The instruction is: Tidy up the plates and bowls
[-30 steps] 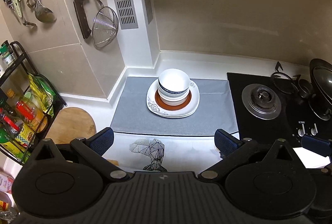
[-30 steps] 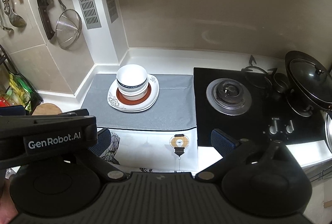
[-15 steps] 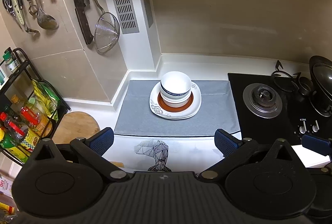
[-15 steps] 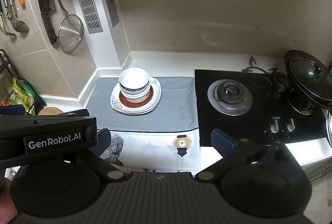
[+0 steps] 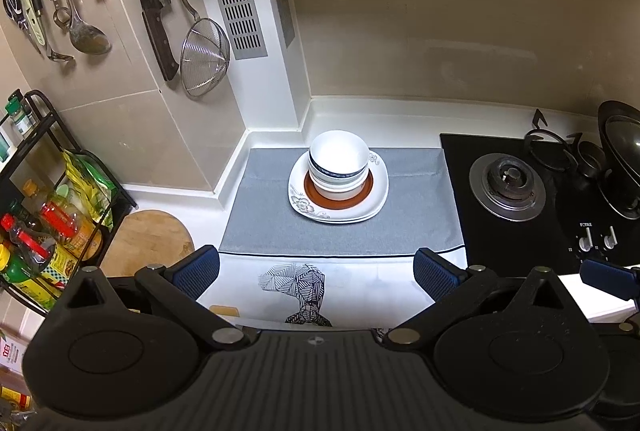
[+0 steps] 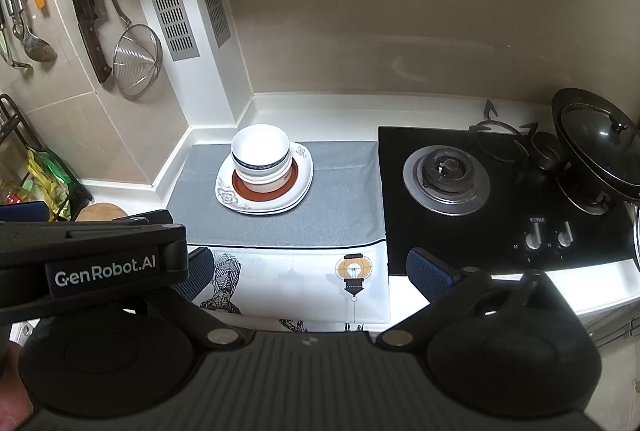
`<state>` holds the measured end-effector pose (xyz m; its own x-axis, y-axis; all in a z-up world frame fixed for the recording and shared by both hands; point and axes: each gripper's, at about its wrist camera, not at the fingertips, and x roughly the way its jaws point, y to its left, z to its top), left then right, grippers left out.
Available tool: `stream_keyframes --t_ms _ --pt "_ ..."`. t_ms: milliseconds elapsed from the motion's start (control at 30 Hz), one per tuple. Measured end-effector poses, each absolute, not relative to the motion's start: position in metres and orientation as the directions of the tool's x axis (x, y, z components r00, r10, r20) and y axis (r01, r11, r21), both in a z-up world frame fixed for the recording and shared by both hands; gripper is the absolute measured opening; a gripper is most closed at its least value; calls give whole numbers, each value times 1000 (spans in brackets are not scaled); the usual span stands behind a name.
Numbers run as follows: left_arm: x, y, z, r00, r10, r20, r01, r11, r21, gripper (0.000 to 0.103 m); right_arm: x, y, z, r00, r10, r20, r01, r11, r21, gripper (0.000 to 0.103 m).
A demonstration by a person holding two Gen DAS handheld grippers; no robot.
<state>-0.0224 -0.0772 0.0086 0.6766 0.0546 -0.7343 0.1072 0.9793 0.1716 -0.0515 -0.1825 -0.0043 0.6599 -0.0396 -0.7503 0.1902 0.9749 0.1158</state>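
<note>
While both grippers' jaws gape empty, stacked bowls on plates, grey mat.

Home kitchen: gas hob at right, strainer and ladle hung upper left, condiment rack at left edge.

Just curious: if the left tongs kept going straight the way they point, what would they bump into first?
Probably the stack of bowls on the plates, though depth is hard to judge. The left tongs are open and empty.
</note>
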Motion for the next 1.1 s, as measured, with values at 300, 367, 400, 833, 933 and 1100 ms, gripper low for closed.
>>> stream_keyframes --t_ms 300,367,400,833,933,1100 --pt "-26 -81 6 673 51 -738 109 980 166 103 -54 -186 -5 656 -40 -754 188 976 112 102" --pt "-26 -83 6 674 49 -737 110 980 166 103 -55 -188 -5 657 -41 -753 188 976 111 102" --pt "-27 -83 6 673 49 -738 110 980 165 103 -56 -188 -5 656 -41 -753 189 976 111 103" --pt "-27 -85 5 674 41 -737 124 978 167 103 -59 -193 -7 658 -40 -752 195 973 120 103" --pt "-26 -85 3 670 41 -741 127 977 169 103 -60 -193 -8 654 -38 -755 197 973 121 103" --pt "-25 -84 2 666 38 -745 131 977 167 103 -60 -194 -10 650 -40 -759 198 973 119 103"
